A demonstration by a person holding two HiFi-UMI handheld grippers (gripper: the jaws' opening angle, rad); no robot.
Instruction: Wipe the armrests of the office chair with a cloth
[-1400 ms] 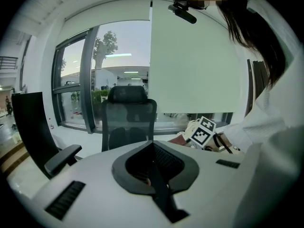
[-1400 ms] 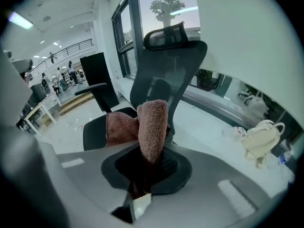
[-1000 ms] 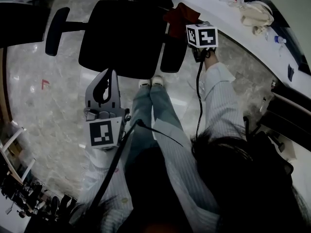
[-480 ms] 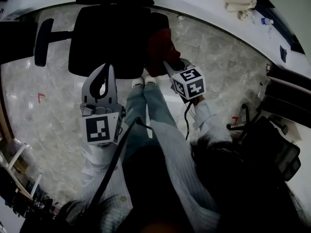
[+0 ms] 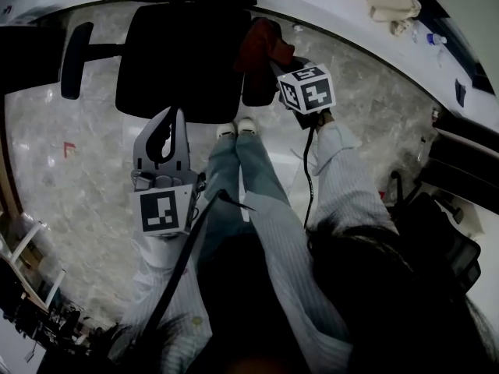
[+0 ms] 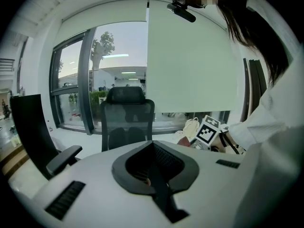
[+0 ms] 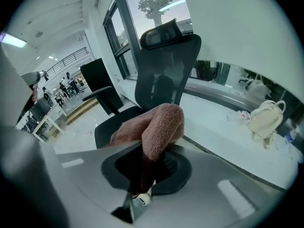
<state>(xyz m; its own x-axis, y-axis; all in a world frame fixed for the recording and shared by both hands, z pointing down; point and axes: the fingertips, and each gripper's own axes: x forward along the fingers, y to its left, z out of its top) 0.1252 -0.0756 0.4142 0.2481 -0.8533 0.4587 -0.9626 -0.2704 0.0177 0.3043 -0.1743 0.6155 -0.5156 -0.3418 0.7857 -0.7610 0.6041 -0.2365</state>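
My right gripper has the reddish-brown cloth at the office chair.
Its jaws are closed on a fold of the cloth, which bunches over the black armrest at the seat's right side. My left gripper hangs apart from the chair, over the marble floor just before the seat, jaws together with nothing between them. The other armrest is well off to the left.
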